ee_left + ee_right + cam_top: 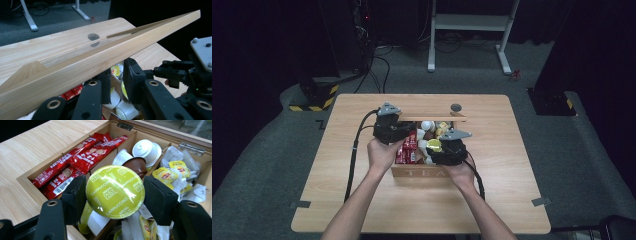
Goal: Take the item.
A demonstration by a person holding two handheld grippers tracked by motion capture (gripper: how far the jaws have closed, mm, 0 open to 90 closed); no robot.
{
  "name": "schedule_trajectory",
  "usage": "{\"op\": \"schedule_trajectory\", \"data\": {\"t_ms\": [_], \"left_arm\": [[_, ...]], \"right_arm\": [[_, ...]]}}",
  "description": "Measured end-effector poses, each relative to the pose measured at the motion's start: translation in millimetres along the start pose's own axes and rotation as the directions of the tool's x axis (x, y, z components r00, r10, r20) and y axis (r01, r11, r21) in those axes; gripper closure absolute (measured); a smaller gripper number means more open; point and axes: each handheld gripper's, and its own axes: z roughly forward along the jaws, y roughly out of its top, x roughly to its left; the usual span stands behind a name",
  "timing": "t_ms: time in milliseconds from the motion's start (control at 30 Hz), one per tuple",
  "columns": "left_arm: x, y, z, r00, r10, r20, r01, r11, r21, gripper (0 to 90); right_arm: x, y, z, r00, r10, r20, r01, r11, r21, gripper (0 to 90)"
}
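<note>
Right gripper view: my right gripper [115,192] jaws clamp the cappuccino capsule [115,191] over the tea box [27,178], while left gripper [115,82] jaws, narrow w/ a gap, prop the lid [100,60] up so the box stays accessible.

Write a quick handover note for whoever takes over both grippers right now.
Right gripper: shut on the yellow-green cappuccino capsule, held above the wooden tea box.
Left gripper: at the raised lid, apparently propping it; grip unclear.
In the box: red coffee sticks, white capsules, tea bags.
Done: lid up, capsule gripped.
Left: whether the capsule goes in or comes out is unclear; then lower the lid.
</note>
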Motion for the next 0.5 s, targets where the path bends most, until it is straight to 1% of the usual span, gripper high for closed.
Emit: {"op": "schedule_trajectory", "data": {"t_ms": [167, 300, 500], "left_arm": [[-0.4, -0.9, 0.1, 1.0000, -0.002, 0.000, 0.002, 1.0000, -0.005, 76.7], [-0.4, -1.1, 0.0, 1.0000, -0.008, 0.004, 0.008, 1.0000, -0.004, 76.8], [-0.6, -1.5, 0.1, 1.0000, -0.006, 0.004, 0.006, 1.0000, -0.004, 76.9]], "right_arm": [[-3.1, -1.7, -4.9, 1.0000, -0.002, 0.008, 0.002, 1.000, -0.003, 37.5], [-6.8, -3.7, -8.8, 0.9998, 0.008, 0.020, -0.008, 1.000, -0.004, 37.6], [-12.5, -6.1, -14.7, 0.9993, 0.024, 0.029, -0.024, 1.000, -0.014, 37.6]]}}
